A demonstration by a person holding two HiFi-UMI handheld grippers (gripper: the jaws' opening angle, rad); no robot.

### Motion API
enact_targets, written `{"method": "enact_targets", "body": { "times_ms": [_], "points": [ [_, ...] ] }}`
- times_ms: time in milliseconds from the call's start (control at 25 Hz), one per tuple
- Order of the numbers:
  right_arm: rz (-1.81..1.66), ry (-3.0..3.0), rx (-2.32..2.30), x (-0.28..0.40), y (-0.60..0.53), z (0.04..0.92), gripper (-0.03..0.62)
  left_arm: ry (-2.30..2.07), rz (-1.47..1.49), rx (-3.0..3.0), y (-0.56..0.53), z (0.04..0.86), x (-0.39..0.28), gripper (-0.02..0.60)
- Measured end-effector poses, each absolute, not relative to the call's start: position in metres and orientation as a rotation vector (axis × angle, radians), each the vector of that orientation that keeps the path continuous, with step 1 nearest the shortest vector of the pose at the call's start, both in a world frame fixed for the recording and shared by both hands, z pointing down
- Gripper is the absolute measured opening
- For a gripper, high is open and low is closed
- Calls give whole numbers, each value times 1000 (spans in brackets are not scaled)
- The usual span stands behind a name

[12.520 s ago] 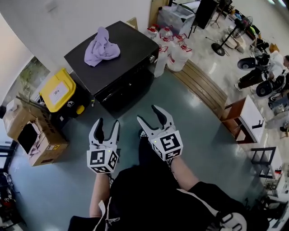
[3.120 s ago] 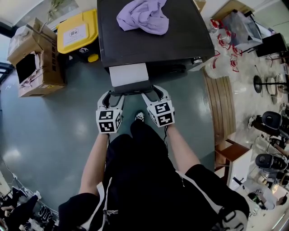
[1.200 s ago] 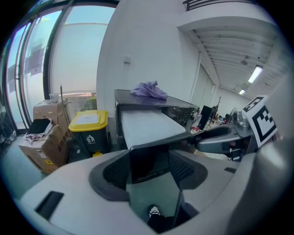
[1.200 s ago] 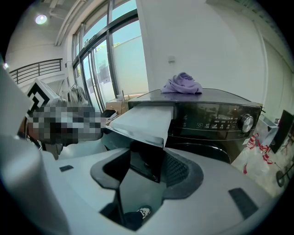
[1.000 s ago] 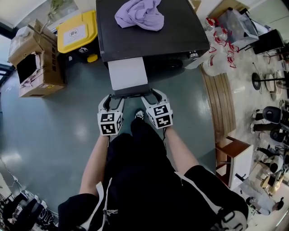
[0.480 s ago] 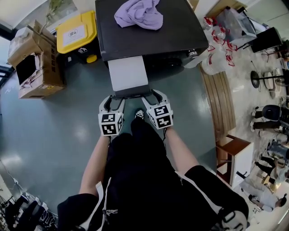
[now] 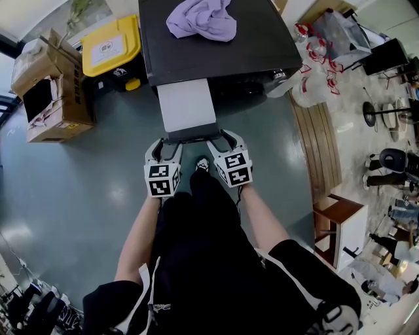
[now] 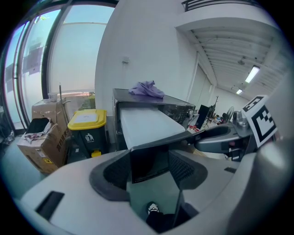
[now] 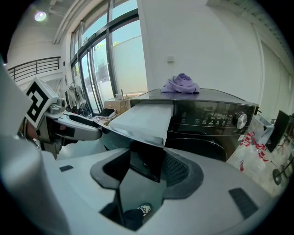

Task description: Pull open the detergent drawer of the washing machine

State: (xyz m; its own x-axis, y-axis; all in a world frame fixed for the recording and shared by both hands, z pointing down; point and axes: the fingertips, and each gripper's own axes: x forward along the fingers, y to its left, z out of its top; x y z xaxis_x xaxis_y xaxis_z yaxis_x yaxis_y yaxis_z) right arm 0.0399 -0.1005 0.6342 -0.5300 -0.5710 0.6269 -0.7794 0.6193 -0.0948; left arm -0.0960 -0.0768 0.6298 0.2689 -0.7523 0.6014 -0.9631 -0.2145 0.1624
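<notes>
Washing machine (image 7: pixel 216 49) is showing black all over. Detergent drawer (image 7: pixel 186 105) is showing a pale grey top and a dark front. Cloth (image 7: pixel 201 18) is reading lilac. Left gripper (image 7: pixel 167 144) and right gripper (image 7: pixel 220 139) are showing light grey shells, dark pads and black-and-white square markers. Bin (image 7: pixel 110 46) is wearing a yellow lid over a black body. Floor (image 7: pixel 78 196) is gleaming grey-green.

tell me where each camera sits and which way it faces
Head view: on the person's head, looking steeply down at washing machine and drawer; shows arms, legs, left gripper, right gripper.
Left gripper view: on the left gripper, facing the washing machine along jaws closed on the drawer's front; right gripper at right.
Right gripper view: on the right gripper, likewise gripping the drawer's front; left gripper at left.
Shared: both gripper views show the purple cloth on top.
</notes>
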Motion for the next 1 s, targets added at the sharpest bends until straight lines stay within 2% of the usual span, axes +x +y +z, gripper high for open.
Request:
{"method": "enact_targets", "body": {
  "times_ms": [1000],
  "points": [
    [514,-2286,1057,48,-77,636,222,-1549,555,2033,-54,630,-88,258]
  ]
}}
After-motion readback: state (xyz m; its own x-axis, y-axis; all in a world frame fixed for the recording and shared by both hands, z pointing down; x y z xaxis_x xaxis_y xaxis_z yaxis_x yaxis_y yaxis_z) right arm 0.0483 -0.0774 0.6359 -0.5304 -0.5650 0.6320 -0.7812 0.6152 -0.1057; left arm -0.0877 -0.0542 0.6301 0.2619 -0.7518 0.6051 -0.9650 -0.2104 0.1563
